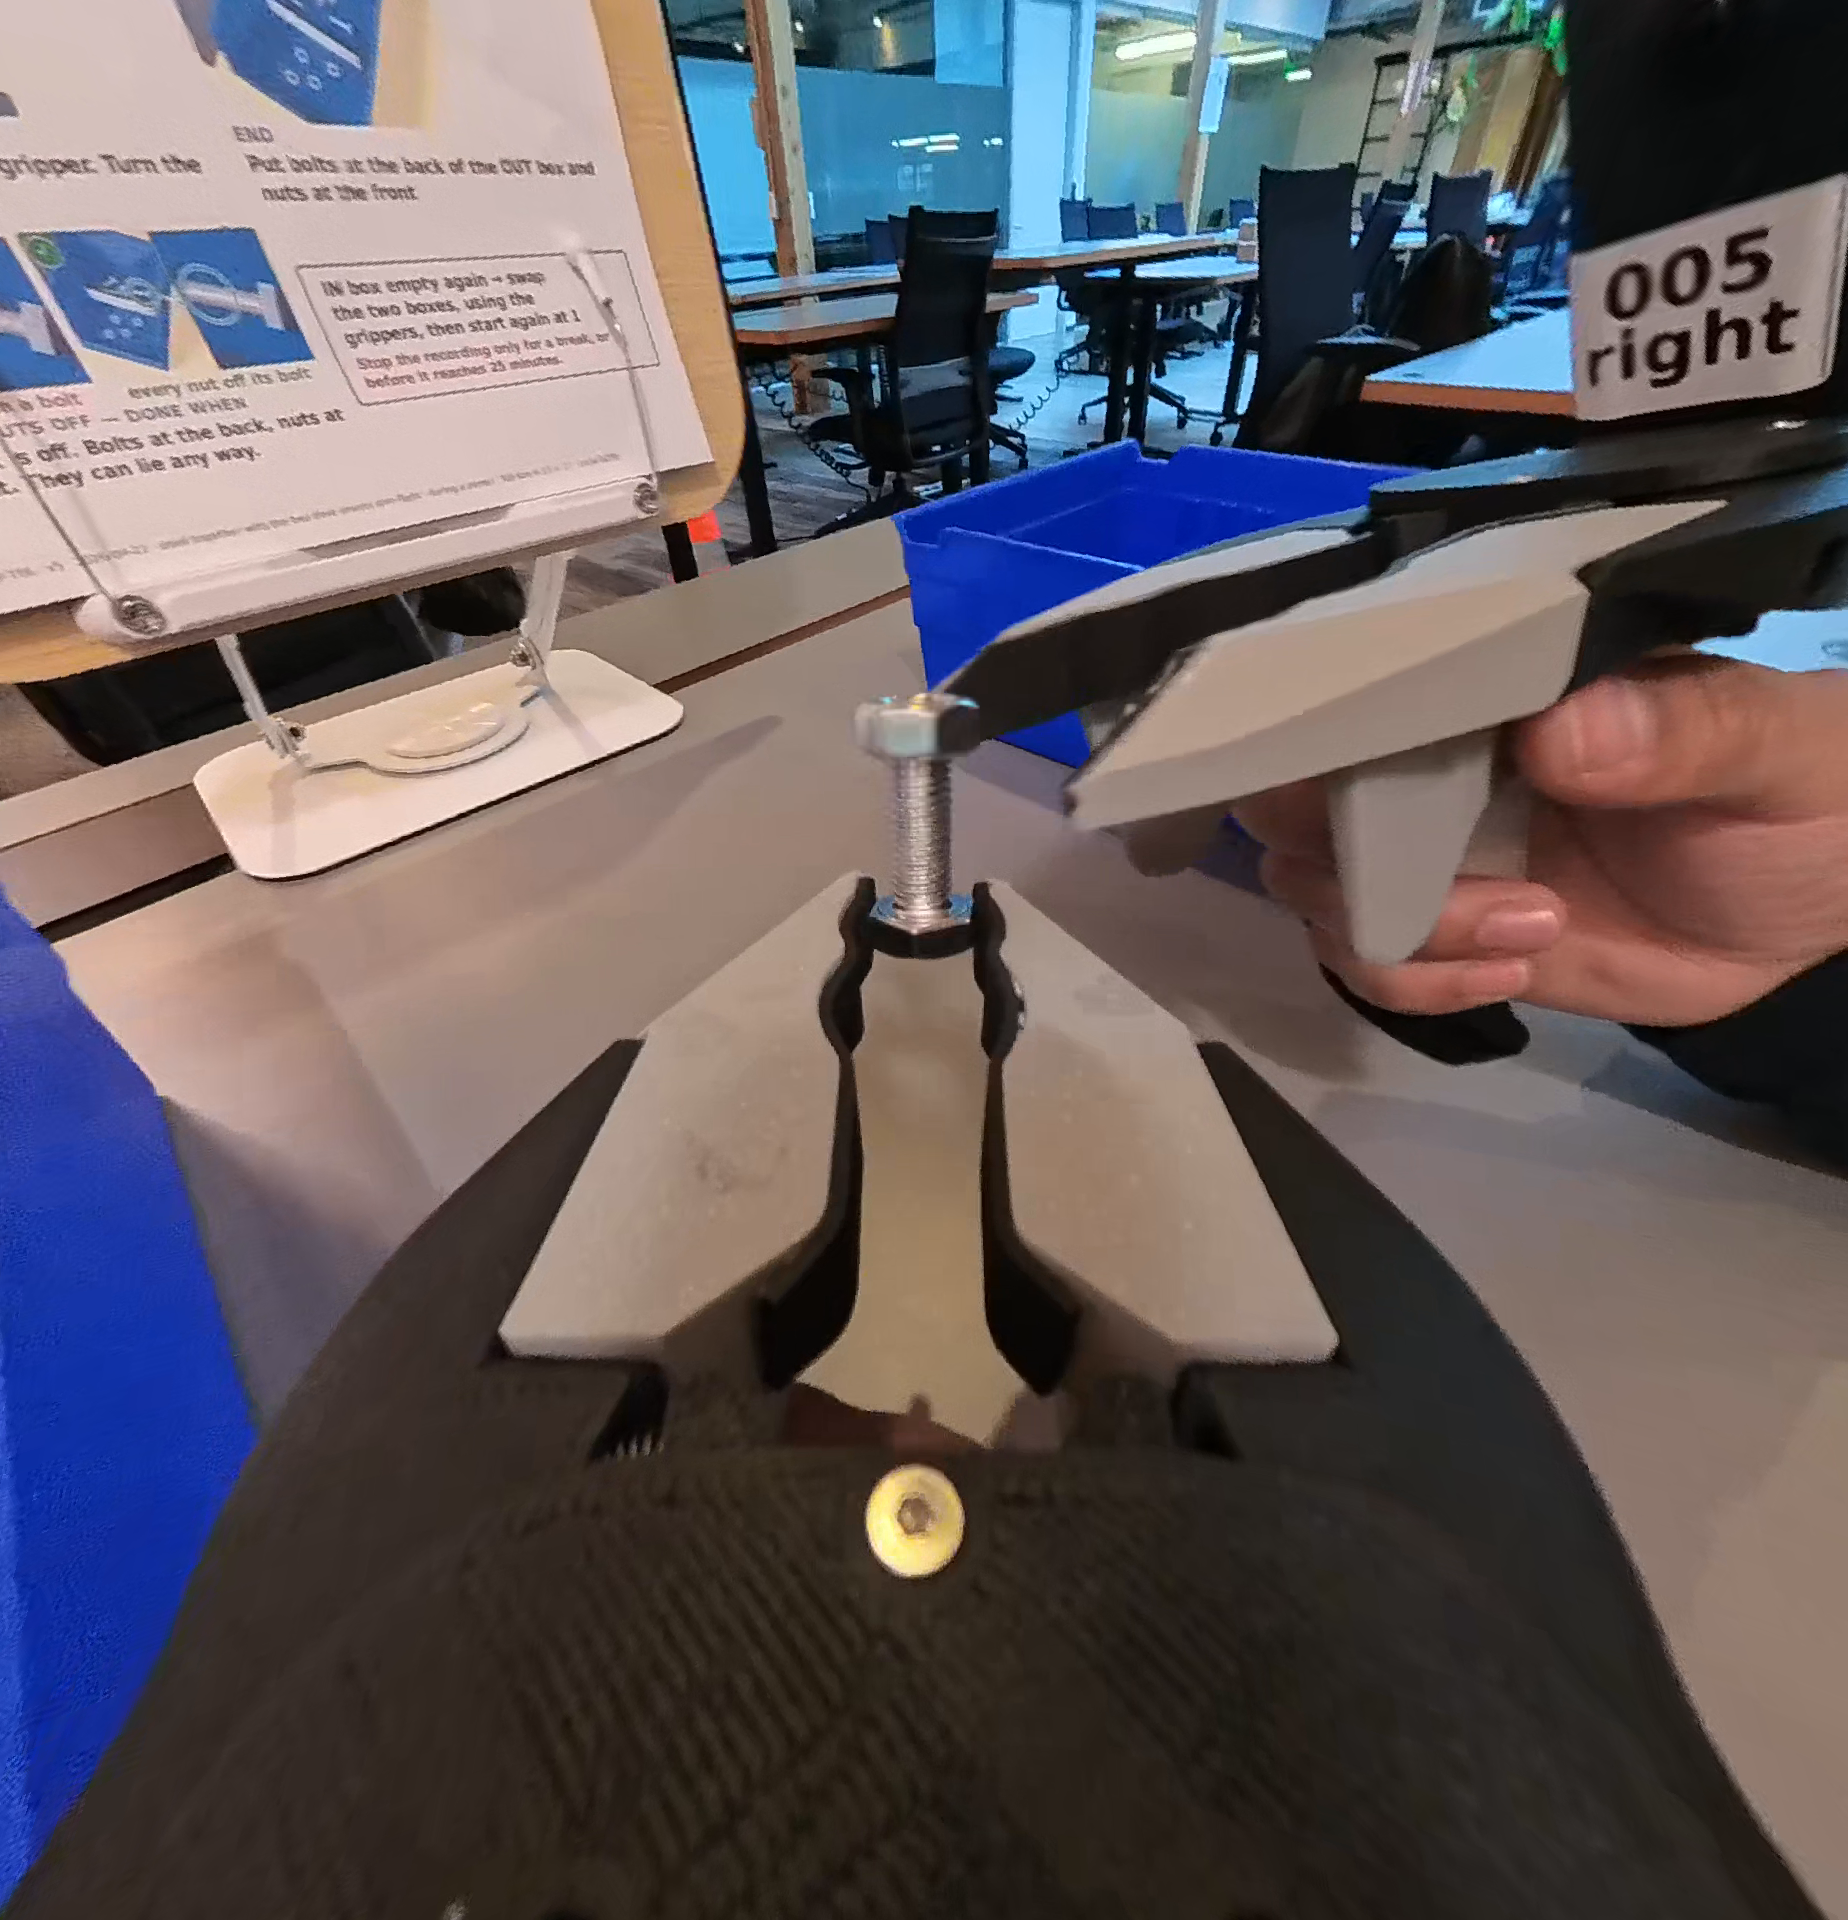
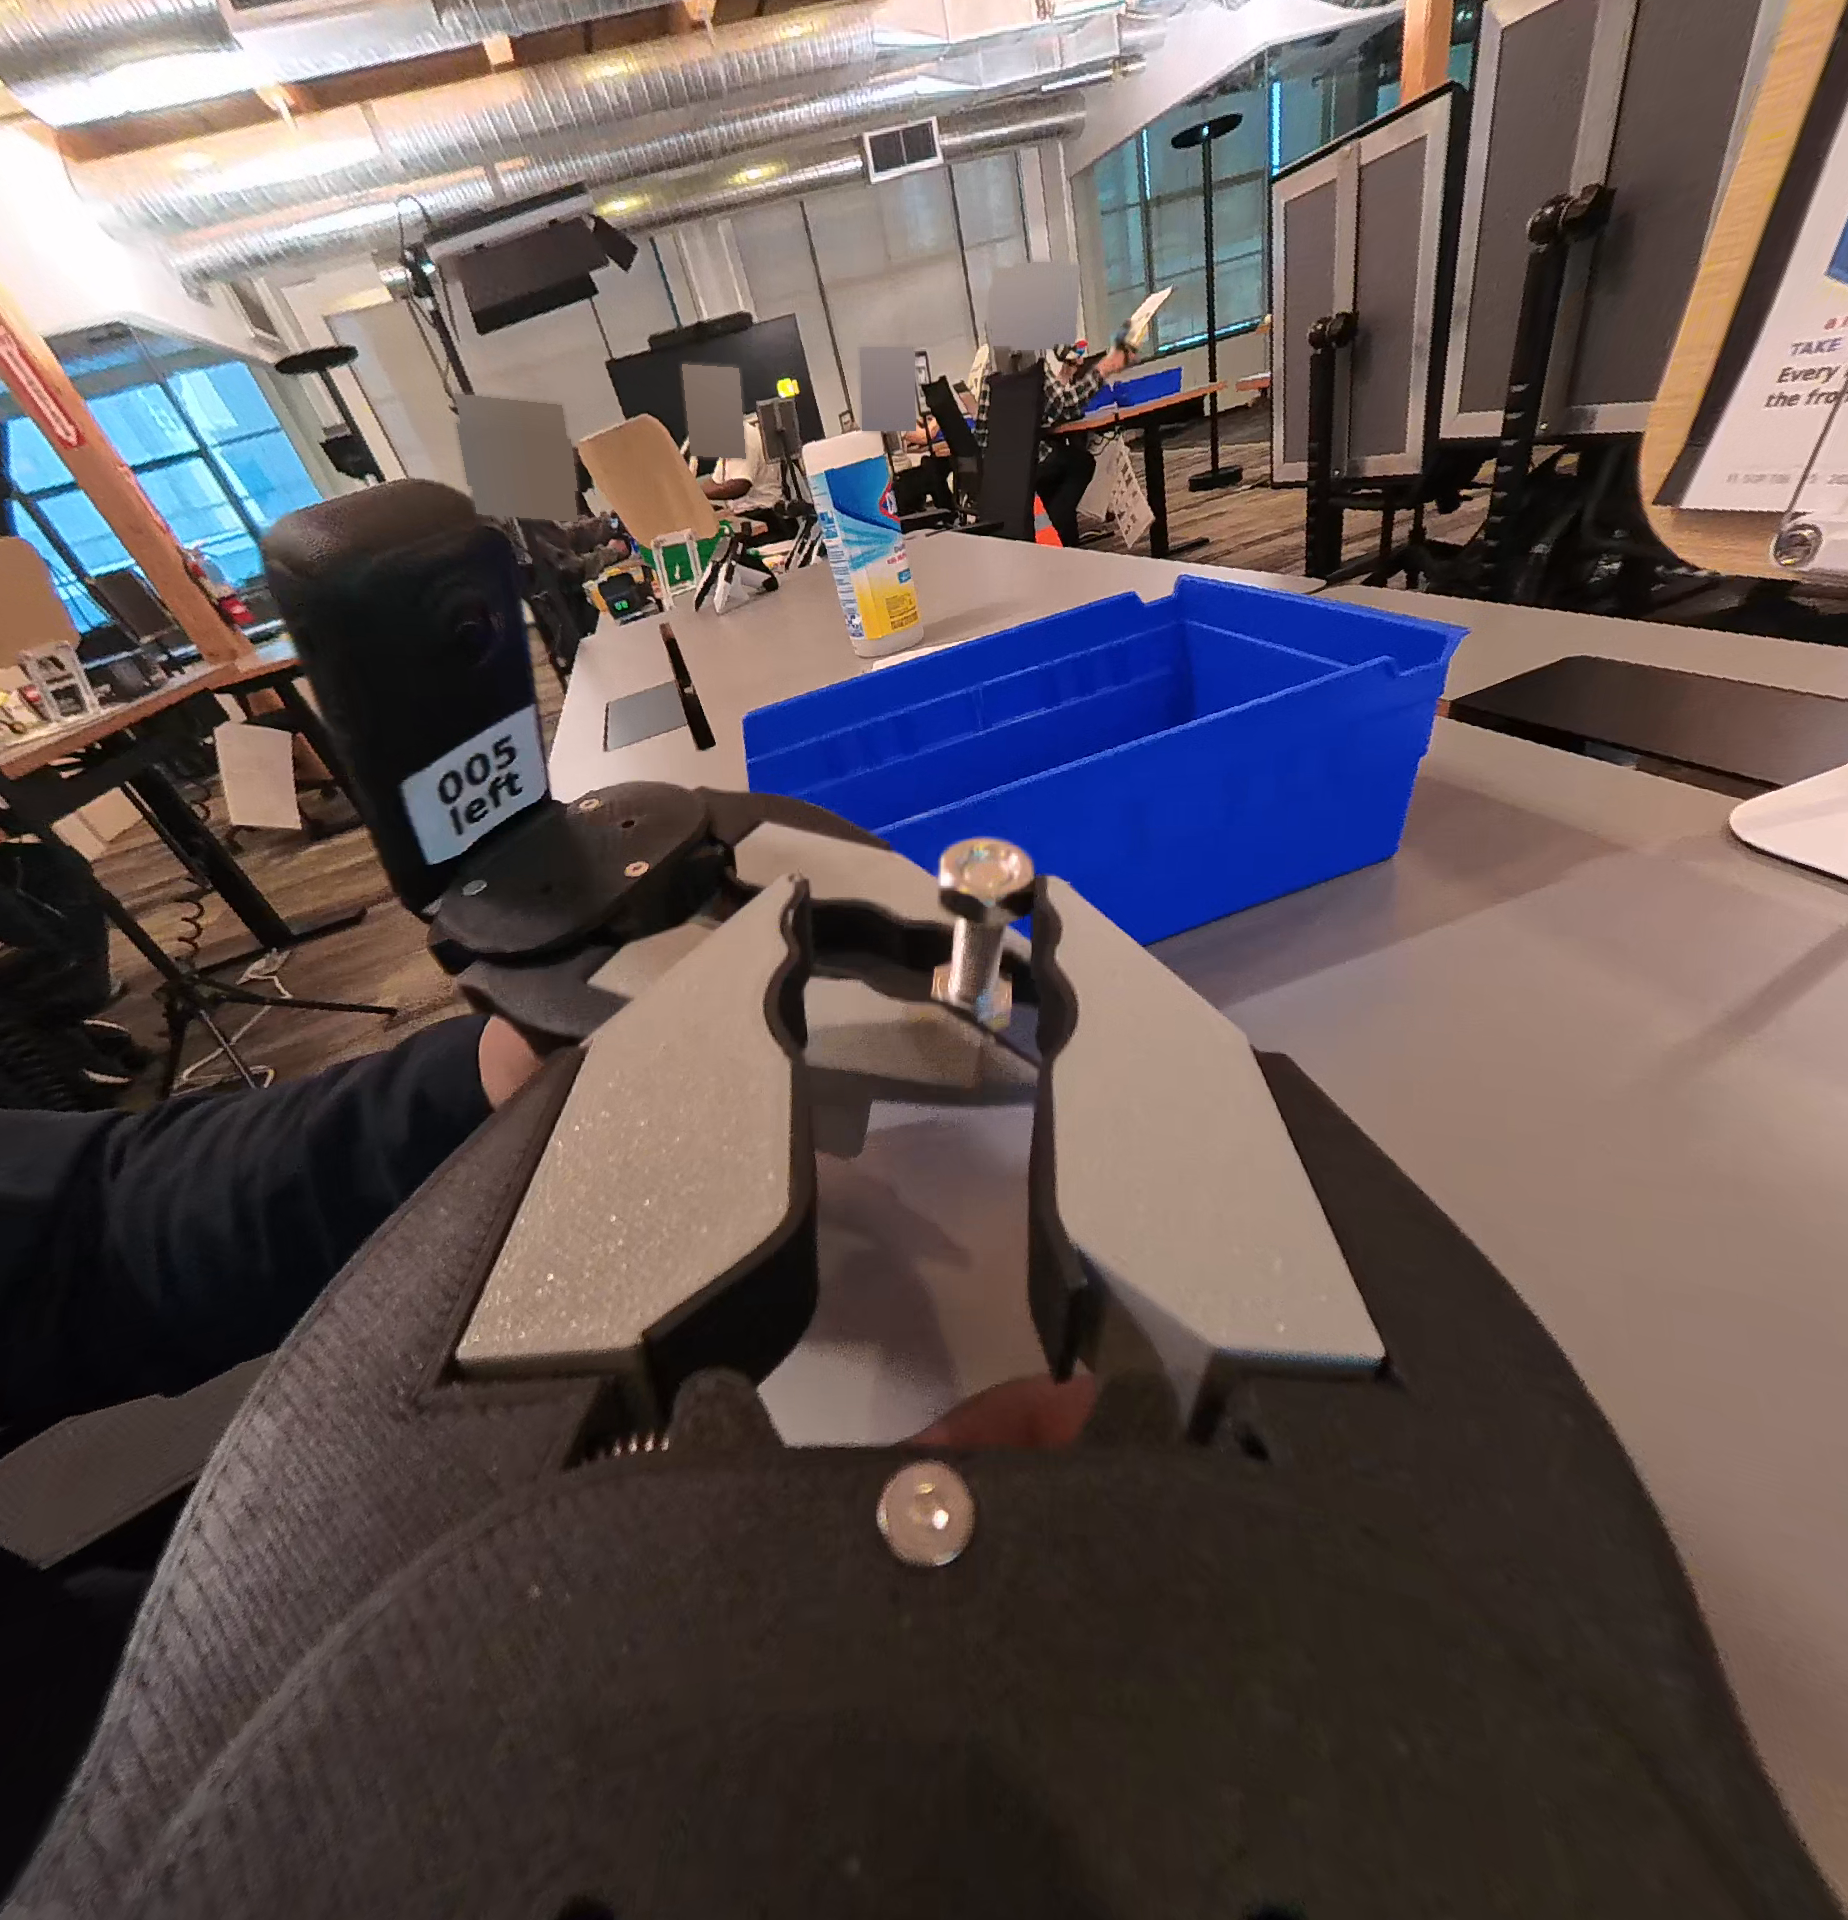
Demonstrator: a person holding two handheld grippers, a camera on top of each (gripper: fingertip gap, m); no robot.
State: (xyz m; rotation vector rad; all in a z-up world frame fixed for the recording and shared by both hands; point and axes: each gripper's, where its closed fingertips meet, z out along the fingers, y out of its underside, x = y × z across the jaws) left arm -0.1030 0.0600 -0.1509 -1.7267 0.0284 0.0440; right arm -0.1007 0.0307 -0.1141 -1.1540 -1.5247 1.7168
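Observation:
A silver hex-head bolt [image 1: 920,821] stands upright with a hex nut [image 1: 925,920] threaded on its lower end. My left gripper [image 1: 925,914] is shut on the nut and holds it above the grey table [image 1: 484,997]. My right gripper [image 1: 967,707] comes in from the right at the level of the bolt head [image 1: 915,724]. In the right wrist view my right gripper [image 2: 920,899] is open. The bolt head [image 2: 987,868] sits between the fingers, close against the right fingertip [image 2: 1050,925]. The nut [image 2: 972,1003] shows below it, and the left gripper's body [image 2: 629,842] lies underneath.
A blue bin [image 1: 1055,582] with a divider stands just behind the bolt and also shows in the right wrist view [image 2: 1107,748]. Another blue bin [image 1: 58,1299] is at the left edge. An instruction sheet on a white stand [image 1: 432,758] is at the back left. A wipes canister [image 2: 863,551] stands farther back.

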